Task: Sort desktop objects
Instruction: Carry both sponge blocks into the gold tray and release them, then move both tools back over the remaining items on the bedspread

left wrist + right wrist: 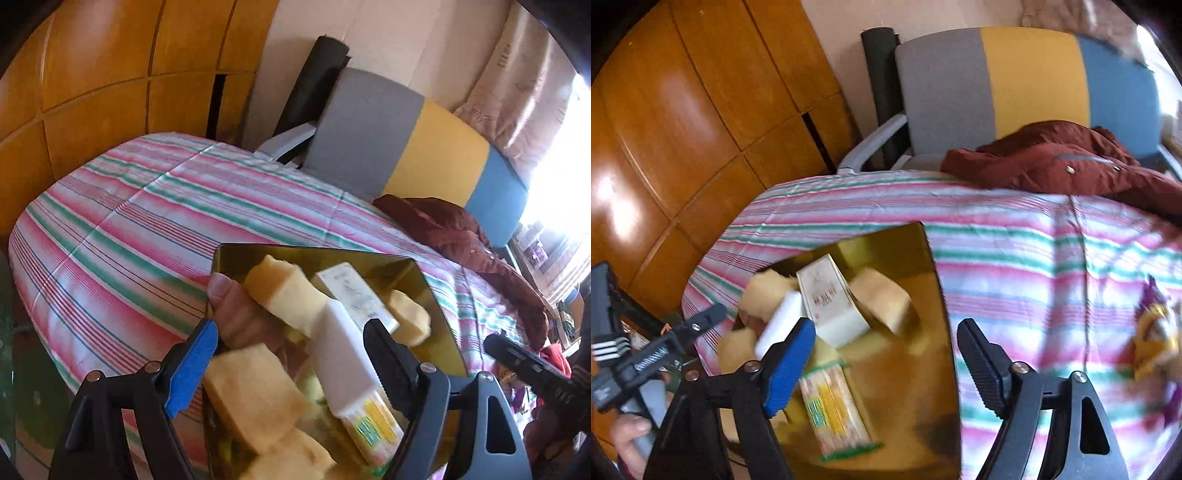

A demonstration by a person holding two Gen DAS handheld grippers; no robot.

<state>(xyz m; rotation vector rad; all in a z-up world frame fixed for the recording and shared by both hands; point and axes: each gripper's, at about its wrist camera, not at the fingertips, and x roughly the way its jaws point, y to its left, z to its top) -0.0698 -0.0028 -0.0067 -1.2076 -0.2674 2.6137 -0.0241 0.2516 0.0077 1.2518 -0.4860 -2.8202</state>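
A gold tray (934, 266) sat at the near edge of a table covered by a pink, green and white striped cloth (122, 221), and it held the sorted things in a loose heap: several yellow sponge blocks (255, 391), a white eraser-like block (343, 354), a pale carton (827, 299) and a clear packet of toothpicks (834, 410) with a yellow and green label.

The left gripper (291, 369) hovered over the tray with its fingers spread, the white block and sponges lying between them but not pinched. The right gripper (886, 369) also stood with its fingers spread, above the tray's right rim, gripping nothing.

A maroon jacket (1063, 162) lay over the far right corner. A chair (990, 85) with a grey, yellow and blue back stood behind the far edge, beside wooden cabinets (683, 110). A crumpled yellow and purple wrapper (1156, 332) lay near the right edge.
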